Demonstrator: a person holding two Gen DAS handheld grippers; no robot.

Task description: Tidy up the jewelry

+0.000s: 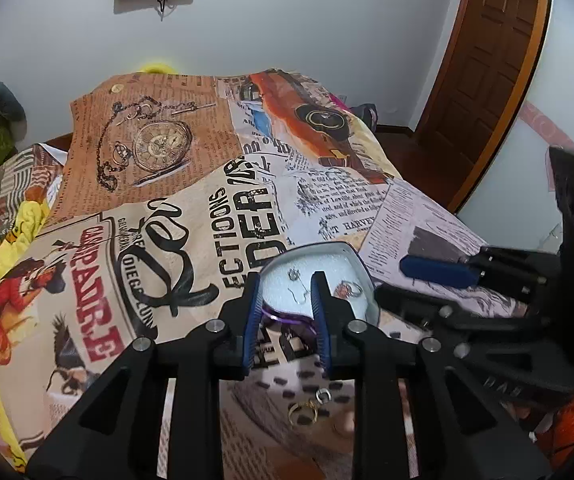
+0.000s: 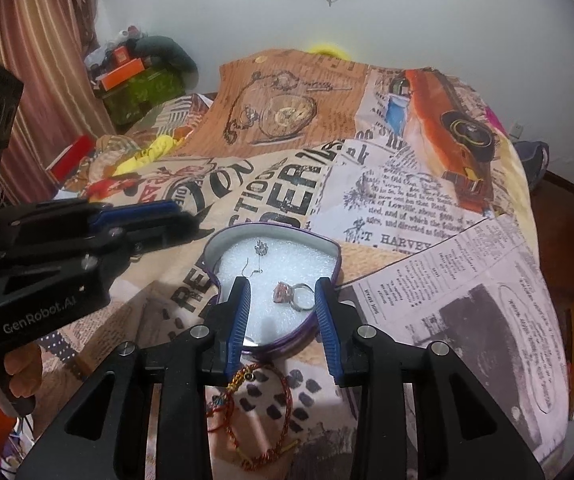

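1. left claw [image 1: 287, 312] is open and holds nothing, above the heart-shaped jewelry box [image 1: 357, 268] on the bed [image 1: 127, 240].
2. right claw [image 2: 283, 316] is open and holds nothing.
3. a ring [image 2: 297, 295] and an earring [image 2: 255, 270] lie in the box; a braided bracelet [image 2: 259, 412] lies on the bed just beside it.

Printed on the bedspread [image 2: 427, 208]: "T HARVEY" in black capitals under small newsprint with "Lowville" legible, big cut-off letters "ECTIONS" and "DER", red "RE" beside the box [image 2: 327, 246]. Red sideways lettering "PADRE" on the bedspread's poster patch [image 1: 99, 288]. "GenRobot.AI" in pale letters on the left gripper's [image 2: 159, 214] black body. Remaining newsprint too small to read.
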